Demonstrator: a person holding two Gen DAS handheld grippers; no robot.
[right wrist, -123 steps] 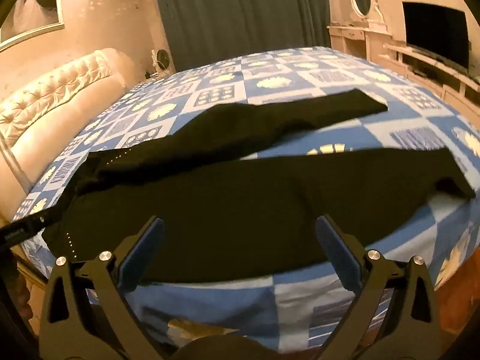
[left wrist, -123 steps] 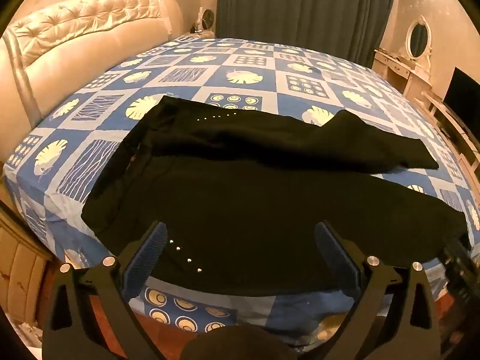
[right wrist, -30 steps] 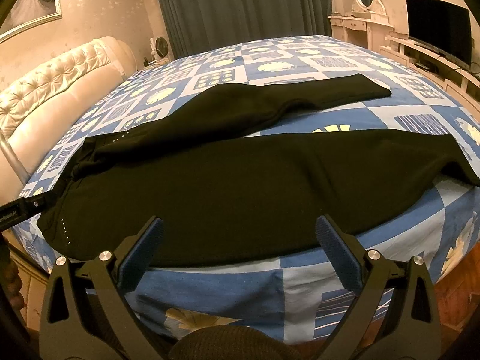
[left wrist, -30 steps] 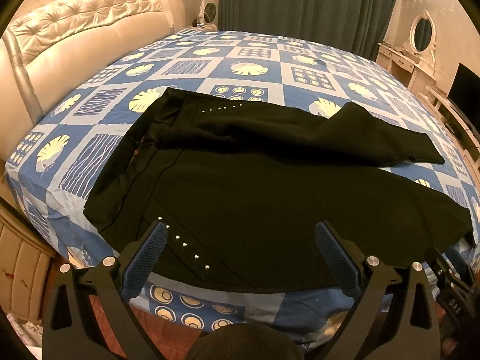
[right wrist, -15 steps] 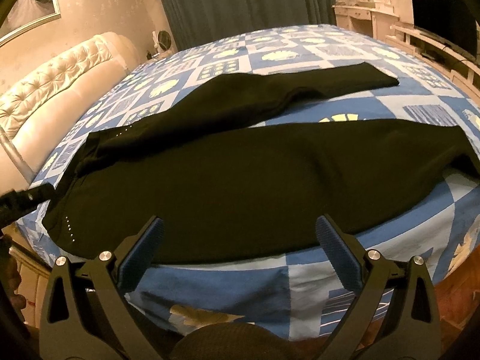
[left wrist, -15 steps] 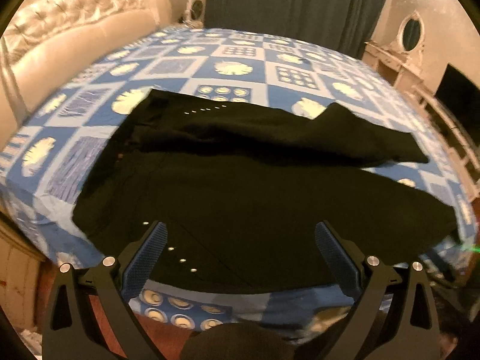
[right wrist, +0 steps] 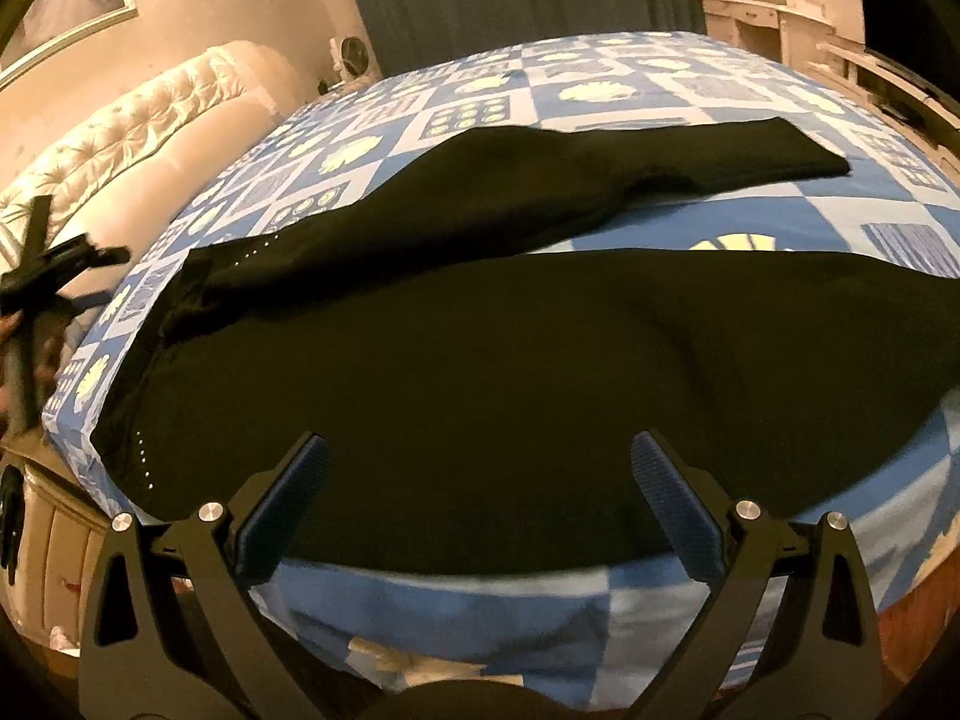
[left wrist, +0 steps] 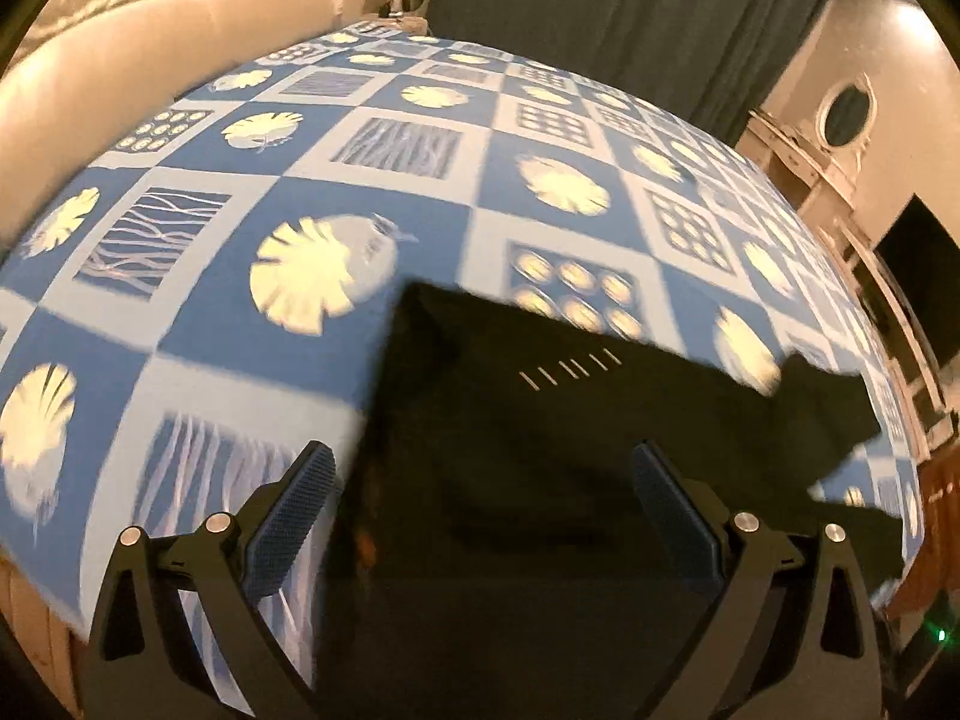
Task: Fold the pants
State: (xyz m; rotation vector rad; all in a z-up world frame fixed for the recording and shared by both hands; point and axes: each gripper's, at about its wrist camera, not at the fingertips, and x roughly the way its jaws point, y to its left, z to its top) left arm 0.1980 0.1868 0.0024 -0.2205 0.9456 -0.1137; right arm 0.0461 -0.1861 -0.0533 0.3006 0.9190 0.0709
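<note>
Black pants (right wrist: 480, 372) lie spread flat on the bed, waist at the left, both legs running to the right and splayed apart. The far leg (right wrist: 690, 162) angles away toward the bed's middle. In the left wrist view the waist end of the pants (left wrist: 540, 450) fills the space between the fingers, with a row of small studs showing. My left gripper (left wrist: 483, 516) is open and hovers over the waistband. My right gripper (right wrist: 480, 510) is open just off the bed's near edge, over the near leg. The left gripper (right wrist: 54, 276) shows at the far left of the right wrist view.
The bed has a blue and white patterned sheet (left wrist: 240, 240) and a tufted cream headboard (right wrist: 150, 120) on the left. Dark curtains (left wrist: 600, 18) hang behind. A dresser with an oval mirror (left wrist: 840, 114) and a dark screen (right wrist: 900, 6) stand to the right.
The left gripper has swung forward and left over the waist end of the pants, its view now blurred. The right gripper has edged slightly closer to the bed. Both stay open.
</note>
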